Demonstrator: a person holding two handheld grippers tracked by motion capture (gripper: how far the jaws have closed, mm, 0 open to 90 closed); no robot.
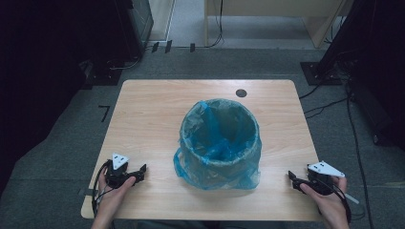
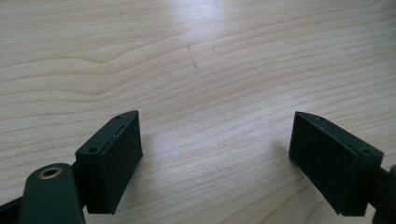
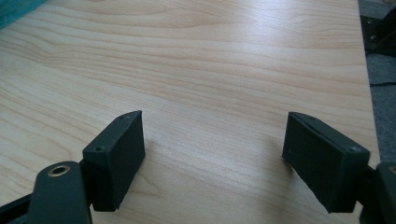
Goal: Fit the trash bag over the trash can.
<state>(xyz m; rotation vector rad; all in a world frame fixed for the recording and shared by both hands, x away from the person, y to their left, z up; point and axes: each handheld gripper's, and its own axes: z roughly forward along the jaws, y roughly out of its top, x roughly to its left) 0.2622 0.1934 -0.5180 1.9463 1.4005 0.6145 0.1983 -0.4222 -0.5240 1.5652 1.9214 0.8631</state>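
Bin with its blue bag sat untouched; your 2 grippers' fingers were spread, so you needed to reach in.

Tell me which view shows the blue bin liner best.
The high view: the blue liner shows whole, lining the bin and folded over its rim at the middle of the table. The right gripper view catches a blue-green sliver at its top left corner. The left gripper view looks at bare wood.

No text, label, brand or number can be read anywhere; the one sign is a dark mark shaped like a 7 on the grey floor left of the desk.
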